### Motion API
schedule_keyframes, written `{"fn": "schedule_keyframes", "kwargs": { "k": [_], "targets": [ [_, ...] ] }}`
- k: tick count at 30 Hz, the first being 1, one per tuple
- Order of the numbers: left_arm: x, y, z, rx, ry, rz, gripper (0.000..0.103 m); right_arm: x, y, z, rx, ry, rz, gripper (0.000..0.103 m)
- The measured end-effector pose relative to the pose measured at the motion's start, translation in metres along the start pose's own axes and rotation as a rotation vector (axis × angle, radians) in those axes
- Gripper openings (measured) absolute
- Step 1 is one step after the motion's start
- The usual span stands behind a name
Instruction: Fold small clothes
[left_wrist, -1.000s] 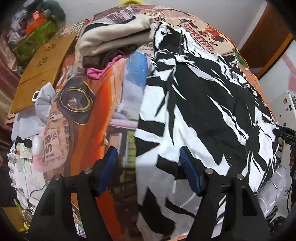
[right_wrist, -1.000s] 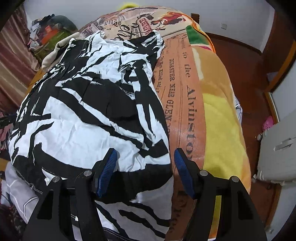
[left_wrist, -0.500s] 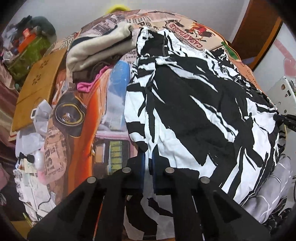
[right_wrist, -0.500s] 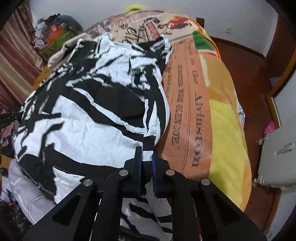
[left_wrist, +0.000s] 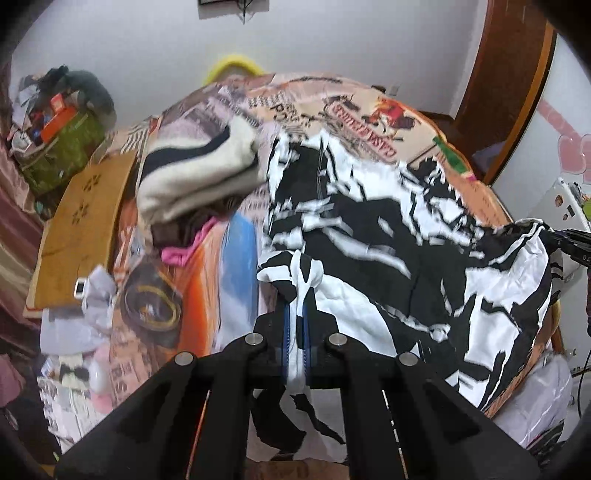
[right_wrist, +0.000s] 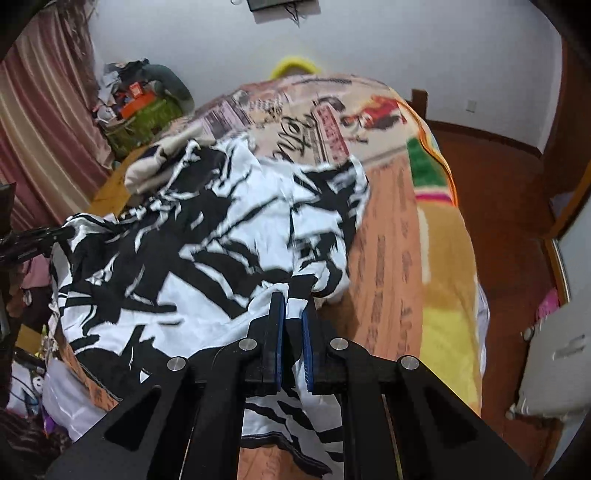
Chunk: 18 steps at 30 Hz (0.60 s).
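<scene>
A black-and-white patterned garment (left_wrist: 388, 236) lies spread on the bed; it also shows in the right wrist view (right_wrist: 207, 258). My left gripper (left_wrist: 294, 314) is shut on its near left edge, with white cloth pinched between the blue pads. My right gripper (right_wrist: 293, 314) is shut on its near right edge. Both pinched edges are lifted off the bed and the near part hangs below the jaws. The far part still rests on the blanket. The right gripper's tip shows at the far right of the left wrist view (left_wrist: 569, 240).
A printed blanket (right_wrist: 391, 236) covers the bed. A pile of folded cream and pink clothes (left_wrist: 199, 177) lies left of the garment. A wooden board (left_wrist: 81, 229) and clutter lie at the bed's left. A white appliance (right_wrist: 554, 354) stands right of the bed.
Both grippers went from open to shut on the garment's near edges, then rose and lifted those edges off the bed, pulling the cloth forward.
</scene>
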<state>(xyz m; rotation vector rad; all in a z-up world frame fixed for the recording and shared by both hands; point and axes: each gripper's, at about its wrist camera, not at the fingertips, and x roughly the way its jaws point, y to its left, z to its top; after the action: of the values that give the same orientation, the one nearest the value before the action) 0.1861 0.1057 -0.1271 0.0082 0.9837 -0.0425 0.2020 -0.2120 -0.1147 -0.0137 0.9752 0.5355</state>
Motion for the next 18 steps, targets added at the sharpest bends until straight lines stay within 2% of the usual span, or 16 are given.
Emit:
{"fn": "schedule_keyframes", "kwargs": {
  "k": [9, 15, 18],
  "targets": [
    [0.039, 0.001, 0.073, 0.004, -0.028, 0.005, 0.005, 0.033, -0.011, 0.056, -0.031, -0.036, -0.017, 0.008],
    [0.103, 0.027, 0.108, -0.065, 0.041, 0.018, 0.005, 0.083, -0.037, 0.090, 0.007, 0.002, -0.042, 0.008],
    [0.143, 0.042, 0.111, -0.100, 0.107, 0.029, 0.005, 0.111, -0.050, 0.098, 0.028, 0.037, -0.057, 0.008]
  ]
}}
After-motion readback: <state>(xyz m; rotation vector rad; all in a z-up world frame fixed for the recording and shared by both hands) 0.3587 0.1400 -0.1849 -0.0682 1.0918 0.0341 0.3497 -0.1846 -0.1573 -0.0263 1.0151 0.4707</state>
